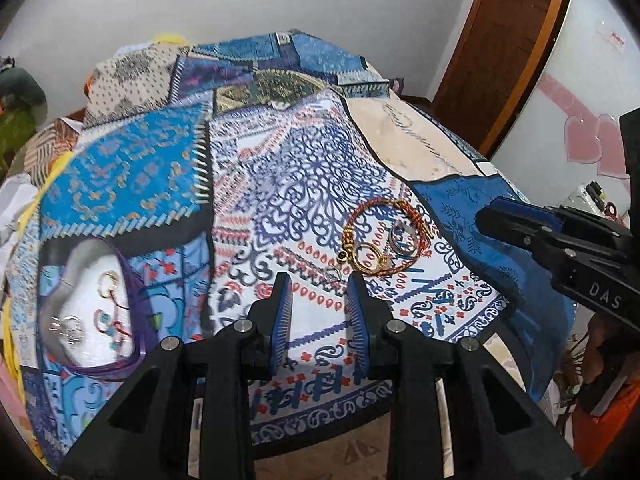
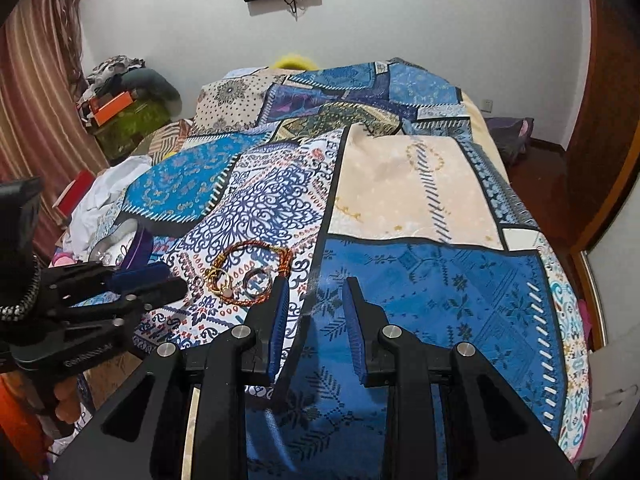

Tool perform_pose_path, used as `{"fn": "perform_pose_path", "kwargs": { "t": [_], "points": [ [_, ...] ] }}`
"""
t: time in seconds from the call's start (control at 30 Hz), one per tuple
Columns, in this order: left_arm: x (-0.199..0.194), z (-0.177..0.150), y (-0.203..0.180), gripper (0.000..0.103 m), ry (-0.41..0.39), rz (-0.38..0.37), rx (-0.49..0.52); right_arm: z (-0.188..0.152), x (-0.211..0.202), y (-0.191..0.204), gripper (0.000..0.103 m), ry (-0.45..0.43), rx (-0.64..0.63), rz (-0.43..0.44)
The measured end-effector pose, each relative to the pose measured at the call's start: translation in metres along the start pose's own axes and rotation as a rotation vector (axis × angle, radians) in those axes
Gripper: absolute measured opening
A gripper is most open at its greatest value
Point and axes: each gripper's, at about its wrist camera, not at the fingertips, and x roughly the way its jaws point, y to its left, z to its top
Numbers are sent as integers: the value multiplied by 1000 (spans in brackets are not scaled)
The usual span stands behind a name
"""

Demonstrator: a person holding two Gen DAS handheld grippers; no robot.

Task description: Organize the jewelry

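Observation:
A small heap of jewelry lies on the patterned bedspread: a red-and-gold braided bracelet (image 1: 384, 210), a gold ring (image 1: 369, 258), a silver ring (image 1: 401, 236) and a small silver piece (image 1: 332, 274). My left gripper (image 1: 319, 286) is open and empty, just in front of the heap. A heart-shaped box (image 1: 86, 304) with a purple rim sits at the left and holds a gold ring (image 1: 107, 282) and a silver piece (image 1: 66, 326). My right gripper (image 2: 314, 290) is open and empty over the blue patch, right of the bracelet (image 2: 252, 264). The box shows in the right wrist view (image 2: 138, 246).
The bedspread (image 2: 420, 280) covers a bed that drops off at its front and right edges. Clothes and boxes (image 2: 120, 100) are piled at the far left by a curtain. A wooden door (image 1: 500, 40) stands at the right. The other gripper's body (image 1: 560, 248) reaches in from the right.

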Motion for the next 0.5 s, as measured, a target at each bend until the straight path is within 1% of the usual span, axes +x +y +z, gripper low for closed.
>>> {"fn": "perform_pose_path", "kwargs": {
  "t": [0.13, 0.2, 0.27, 0.33, 0.5],
  "points": [
    [5, -1, -5, 27, -7, 5, 21, -1, 4, 4, 25, 3, -8, 21],
    [7, 0, -6, 17, -13, 15, 24, -1, 7, 5, 25, 11, -14, 29],
    [12, 1, -5, 12, -16, 23, 18, -1, 10, 6, 25, 17, -17, 35],
    [13, 1, -4, 11, -19, 15, 12, -1, 12, 7, 25, 21, -16, 44],
    [15, 0, -7, 9, -25, 12, 32, 1, 14, 8, 25, 32, -27, 59]
  ]
}}
